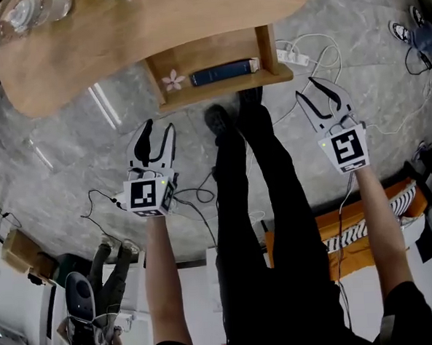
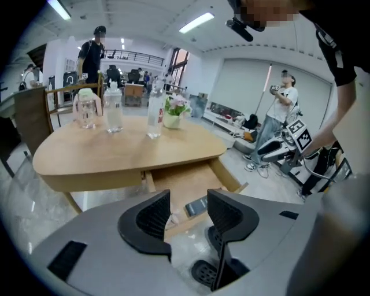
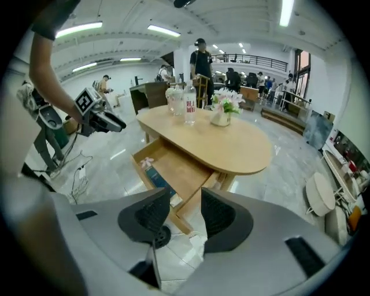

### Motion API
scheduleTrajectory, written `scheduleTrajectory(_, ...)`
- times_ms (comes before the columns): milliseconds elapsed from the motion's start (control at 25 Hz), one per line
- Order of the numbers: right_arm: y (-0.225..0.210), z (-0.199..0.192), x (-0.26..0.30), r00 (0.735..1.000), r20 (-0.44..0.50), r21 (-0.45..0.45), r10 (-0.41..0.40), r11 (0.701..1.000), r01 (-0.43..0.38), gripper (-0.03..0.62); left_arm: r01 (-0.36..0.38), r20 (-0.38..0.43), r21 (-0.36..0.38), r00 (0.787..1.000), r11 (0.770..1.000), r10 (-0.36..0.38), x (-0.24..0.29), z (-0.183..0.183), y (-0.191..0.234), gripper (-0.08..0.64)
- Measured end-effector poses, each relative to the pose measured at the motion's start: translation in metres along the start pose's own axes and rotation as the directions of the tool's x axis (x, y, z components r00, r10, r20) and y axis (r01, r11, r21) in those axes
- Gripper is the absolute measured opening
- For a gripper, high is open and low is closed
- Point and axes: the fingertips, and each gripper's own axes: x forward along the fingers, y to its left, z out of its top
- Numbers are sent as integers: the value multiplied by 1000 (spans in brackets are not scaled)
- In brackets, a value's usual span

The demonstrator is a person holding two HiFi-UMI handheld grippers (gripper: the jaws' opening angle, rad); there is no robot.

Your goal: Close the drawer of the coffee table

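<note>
The wooden coffee table has its drawer pulled out toward me. Inside lie a dark blue book and a pink paper flower. My left gripper hangs open over the floor, short of the drawer's left corner. My right gripper is open too, right of the drawer and apart from it. Nothing is between either pair of jaws. In the left gripper view the jaws frame the drawer and the book. The right gripper view looks past its jaws at the drawer.
Water bottles and a flower pot stand on the tabletop. Cables and a white power strip lie on the marble floor right of the drawer. My legs and shoes stand just before the drawer front. Other people stand farther off.
</note>
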Motion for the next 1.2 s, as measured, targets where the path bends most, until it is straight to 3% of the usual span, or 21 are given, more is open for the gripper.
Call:
scheduleTrajectory(160, 0, -68, 45, 993, -118, -154, -26, 988, 8, 181, -26, -47, -22, 999, 999, 25, 31, -53, 12, 292)
scheduleTrajectory(280, 2, -108, 71, 987, -160, -180, -28, 984, -2, 189, -59, -88, -30, 995, 998, 56, 42, -87, 15, 341)
scheduleTrajectory(560, -4, -160, 133, 973, -229, -215, -22, 976, -28, 189, -67, -129, -13, 990, 998, 65, 75, -125, 23, 353)
scheduleTrajectory(800, -7, -177, 163, 966, -259, -233, -21, 972, -42, 187, -63, -165, 47, 984, 997, 70, 97, -134, 28, 353)
scheduleTrajectory(960, -6, -174, 169, 967, -256, -234, -17, 971, -45, 139, -59, -182, 64, 981, 996, 70, 103, -136, 28, 351)
scheduleTrajectory(1080, -3, -174, 171, 966, -257, -247, -10, 967, -56, 120, -96, -182, 53, 978, 994, 104, 104, -136, 32, 336)
scheduleTrajectory(1200, 0, -176, 169, 965, -261, -250, -9, 967, -59, 92, -143, -172, 37, 974, 989, 148, 103, -134, 37, 276)
